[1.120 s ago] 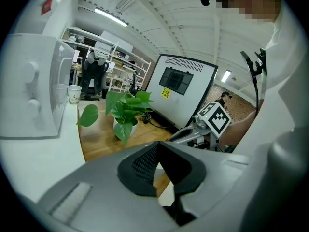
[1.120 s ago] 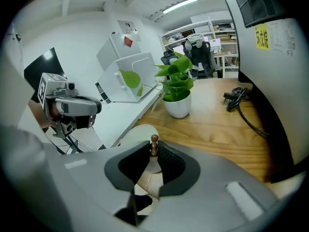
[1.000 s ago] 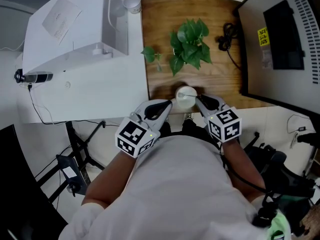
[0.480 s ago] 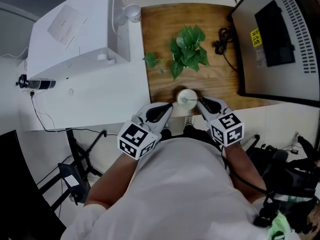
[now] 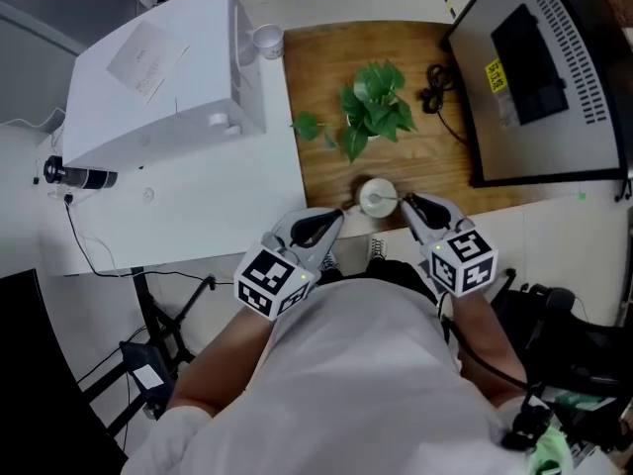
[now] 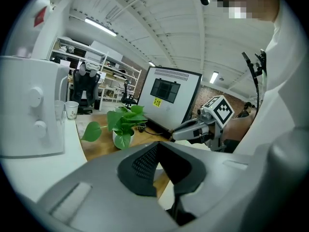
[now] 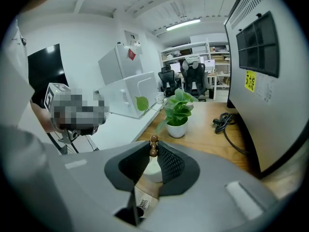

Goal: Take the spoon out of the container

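A small white container [image 5: 377,196] stands near the front edge of the wooden table [image 5: 326,77]. In the right gripper view it shows just below the jaws as a white cup [image 7: 153,172]. My right gripper [image 7: 153,150] is shut on the brown beaded handle of the spoon [image 7: 153,145], which stands up between the pads. In the head view my right gripper [image 5: 406,202] reaches the container from the right. My left gripper [image 5: 339,214] sits just left of the container, apart from it. Its jaw tips [image 6: 157,146] meet with nothing between them.
A potted green plant [image 5: 374,107] stands behind the container. A black cable [image 5: 432,77] and a large grey monitor [image 5: 539,67] are at the right. A white machine [image 5: 158,67] and a paper cup [image 5: 267,38] are at the left.
Both grippers have risen a little, the right one with the spoon handle in it. The container stays on the table. The head view has shifted.
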`<action>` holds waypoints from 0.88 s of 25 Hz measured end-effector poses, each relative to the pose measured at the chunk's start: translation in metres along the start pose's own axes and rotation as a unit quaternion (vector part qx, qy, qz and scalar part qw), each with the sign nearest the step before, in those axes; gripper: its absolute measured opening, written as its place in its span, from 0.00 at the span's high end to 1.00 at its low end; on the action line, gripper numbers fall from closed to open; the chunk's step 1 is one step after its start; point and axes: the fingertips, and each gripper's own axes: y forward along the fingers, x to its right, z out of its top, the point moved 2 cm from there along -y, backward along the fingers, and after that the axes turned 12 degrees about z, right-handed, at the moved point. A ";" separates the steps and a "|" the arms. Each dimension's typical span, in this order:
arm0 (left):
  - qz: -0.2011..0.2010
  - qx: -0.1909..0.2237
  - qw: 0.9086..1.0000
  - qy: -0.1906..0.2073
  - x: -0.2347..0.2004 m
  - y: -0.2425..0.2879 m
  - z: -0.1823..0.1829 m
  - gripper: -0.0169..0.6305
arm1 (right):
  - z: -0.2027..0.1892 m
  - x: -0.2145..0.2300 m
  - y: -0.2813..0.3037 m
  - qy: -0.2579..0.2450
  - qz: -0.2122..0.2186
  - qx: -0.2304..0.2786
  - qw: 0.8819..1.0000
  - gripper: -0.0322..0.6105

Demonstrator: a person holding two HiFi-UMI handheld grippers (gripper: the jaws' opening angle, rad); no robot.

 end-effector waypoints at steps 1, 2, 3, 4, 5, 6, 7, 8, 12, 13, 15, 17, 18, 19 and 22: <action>-0.003 0.002 1.000 0.003 0.000 -0.003 0.000 0.97 | 0.003 -0.003 -0.005 0.000 -0.005 0.007 1.000 0.86; -0.006 0.003 1.000 0.008 0.000 -0.007 0.000 0.97 | 0.007 -0.006 -0.009 0.000 -0.009 0.016 1.000 0.86; -0.008 0.005 1.000 0.014 -0.002 -0.009 0.001 0.97 | 0.011 -0.009 -0.013 0.000 -0.012 0.027 1.000 0.86; -0.009 0.009 1.000 0.020 -0.005 -0.011 0.003 0.97 | 0.016 -0.012 -0.015 -0.002 -0.015 0.038 0.999 0.86; -0.008 0.012 1.000 0.025 -0.006 -0.013 0.004 0.97 | 0.020 -0.014 -0.018 -0.005 -0.017 0.047 0.999 0.86; -0.009 0.015 0.999 0.027 -0.005 -0.014 0.003 0.97 | 0.021 -0.017 -0.023 -0.007 -0.020 0.052 0.998 0.86; -0.011 0.016 0.999 0.026 -0.003 -0.016 0.002 0.97 | 0.020 -0.020 -0.028 -0.007 -0.024 0.057 0.998 0.86; -0.014 0.016 0.999 0.025 0.001 -0.017 0.000 0.97 | 0.018 -0.023 -0.034 -0.005 -0.027 0.061 0.998 0.86; -0.017 0.027 0.999 0.027 0.009 -0.022 0.004 0.97 | 0.019 -0.034 -0.046 -0.002 -0.020 0.081 0.997 0.86; -0.015 0.032 0.999 0.028 0.010 -0.023 0.006 0.97 | 0.022 -0.036 -0.048 -0.006 -0.017 0.085 0.996 0.86; -0.009 0.039 0.999 0.028 0.014 -0.024 0.007 0.97 | 0.025 -0.040 -0.053 -0.016 -0.009 0.090 0.996 0.86; -0.002 0.044 0.999 0.028 0.022 -0.026 0.007 0.97 | 0.027 -0.045 -0.061 -0.028 -0.002 0.096 0.995 0.86; 0.003 0.047 0.998 0.029 0.025 -0.028 0.006 0.97 | 0.028 -0.047 -0.066 -0.034 0.001 0.099 0.995 0.86; 0.008 0.050 0.998 0.030 0.030 -0.029 0.006 0.97 | 0.027 -0.048 -0.072 -0.040 0.004 0.101 0.994 0.86; 0.028 0.050 0.998 0.025 0.045 -0.027 -0.002 0.97 | 0.018 -0.049 -0.091 -0.047 0.016 0.105 0.993 0.86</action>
